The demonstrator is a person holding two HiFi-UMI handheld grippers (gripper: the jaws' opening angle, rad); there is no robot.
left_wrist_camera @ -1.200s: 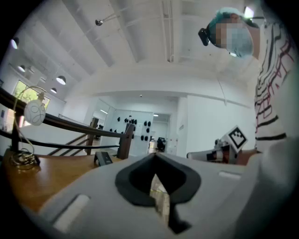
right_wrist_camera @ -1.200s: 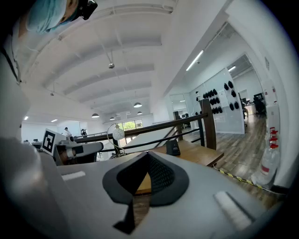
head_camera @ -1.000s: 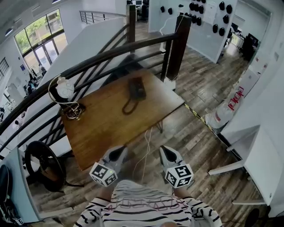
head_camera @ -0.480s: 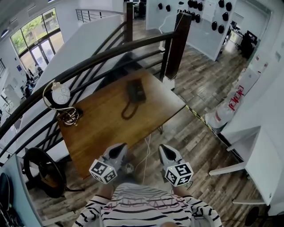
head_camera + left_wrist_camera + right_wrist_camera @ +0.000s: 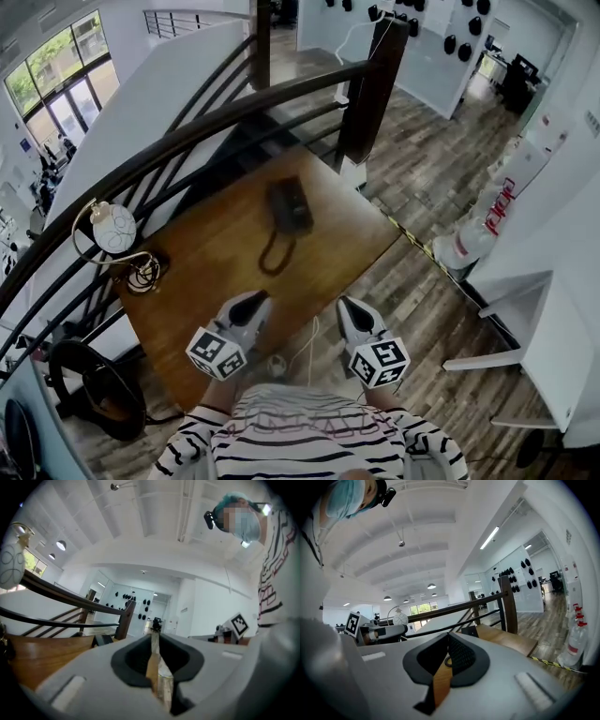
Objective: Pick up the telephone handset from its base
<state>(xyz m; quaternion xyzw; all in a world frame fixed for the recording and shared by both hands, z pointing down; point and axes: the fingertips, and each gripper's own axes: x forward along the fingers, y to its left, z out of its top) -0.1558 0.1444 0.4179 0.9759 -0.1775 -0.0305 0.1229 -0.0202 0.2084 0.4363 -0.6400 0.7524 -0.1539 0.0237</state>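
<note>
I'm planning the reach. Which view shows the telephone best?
The head view: the telephone lies whole, seen from above, on the wooden table, its cord curling toward the person. Both gripper views catch only a dark, low sliver of it across the tabletop.

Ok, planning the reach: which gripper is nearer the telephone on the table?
Left, slightly. The left gripper, jaws opening and empty, hangs over the wooden table's near edge, short of the telephone; the right gripper is off that edge, over the floor.
</note>
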